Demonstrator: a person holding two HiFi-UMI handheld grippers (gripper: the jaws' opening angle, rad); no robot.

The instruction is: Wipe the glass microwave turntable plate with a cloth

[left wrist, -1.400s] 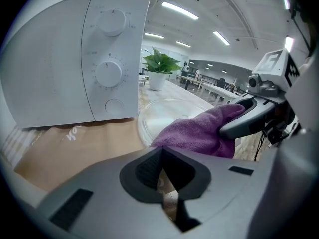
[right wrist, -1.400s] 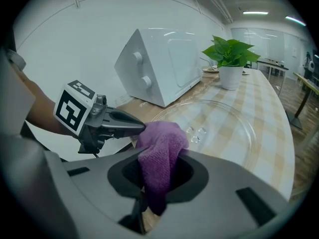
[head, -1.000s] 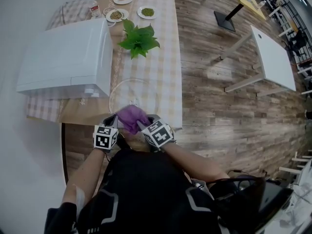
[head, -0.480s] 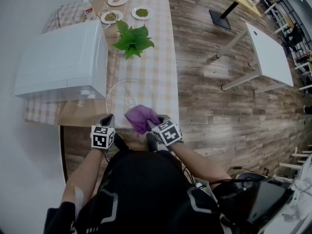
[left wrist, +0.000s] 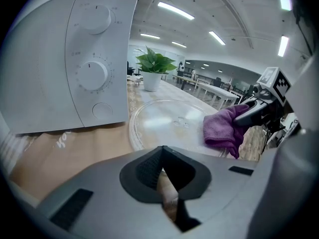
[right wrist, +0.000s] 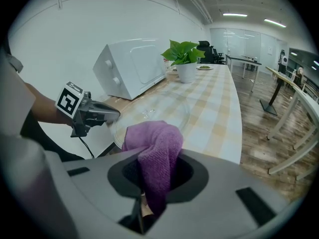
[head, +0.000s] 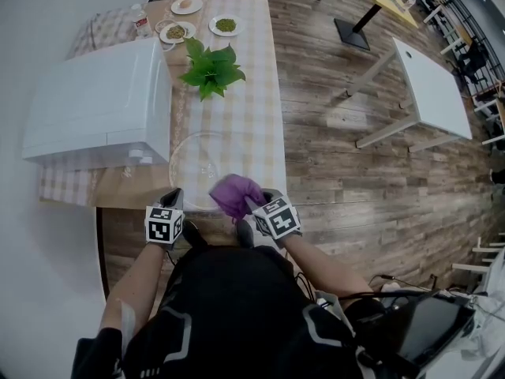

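The glass turntable plate (head: 192, 155) lies flat on the counter (head: 254, 109), near its front edge and just beside the white microwave (head: 102, 93). The right gripper (left wrist: 241, 117) has its jaws clamped on a bunched purple cloth (head: 233, 193), which hangs from them in a fold. The cloth sits over the plate's near right rim; whether it presses on the glass cannot be told. The left gripper (right wrist: 115, 115) hovers at the plate's near left edge, close to the microwave's front, with its 2 jaws together and nothing between them. Farther along the counter stands a potted plant (head: 210, 68), and beyond it are 3 small dishes of food (head: 226, 25).
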